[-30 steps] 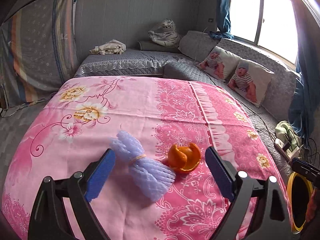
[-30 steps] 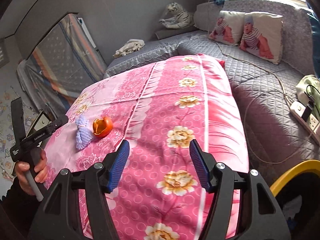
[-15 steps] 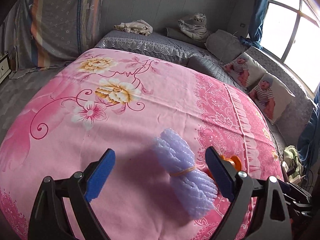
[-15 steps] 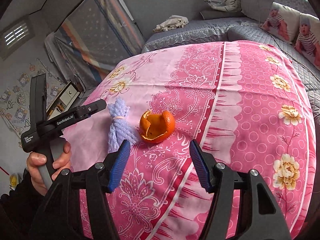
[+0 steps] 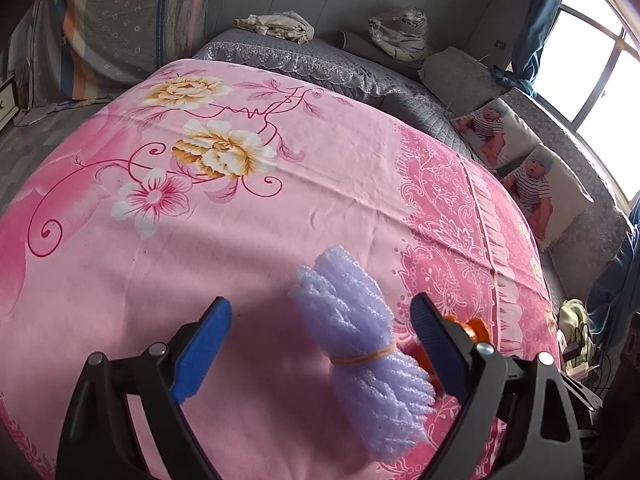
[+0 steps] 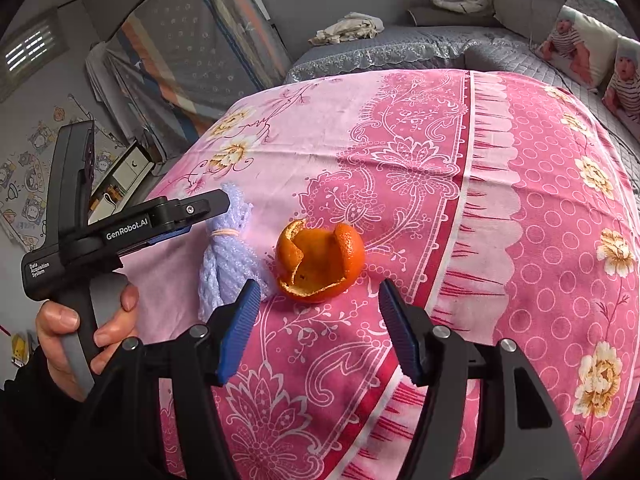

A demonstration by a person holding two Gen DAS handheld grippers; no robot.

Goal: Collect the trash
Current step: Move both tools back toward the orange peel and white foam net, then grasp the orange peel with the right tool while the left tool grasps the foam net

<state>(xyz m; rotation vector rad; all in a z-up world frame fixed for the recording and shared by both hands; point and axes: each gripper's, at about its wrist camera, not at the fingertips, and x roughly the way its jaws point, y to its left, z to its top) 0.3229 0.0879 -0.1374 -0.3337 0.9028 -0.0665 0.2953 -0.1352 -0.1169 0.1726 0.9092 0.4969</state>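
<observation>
Pink floral bedspread [image 6: 500, 200], grey quilted couch [image 5: 320, 60], curtained window [image 5: 600, 60]

The bedspread [image 5: 280, 184] is pink, printed with cream-and-gold peonies, a pink-hearted white flower and dark red curling stems; towards one side it turns deeper magenta with white paisley lace, a white scalloped stripe and rings. The foam net bundle [image 5: 360, 344] is pale lilac, cinched by a peach rubber band [image 5: 362, 358]. The orange peel [image 6: 320, 258] is bright orange, paler inside. Both grippers have blue fingers [image 6: 236, 332] on black frames. The cushions [image 5: 516, 152] are white with babies in striped tops. The curtain [image 5: 532, 24] is blue.
</observation>
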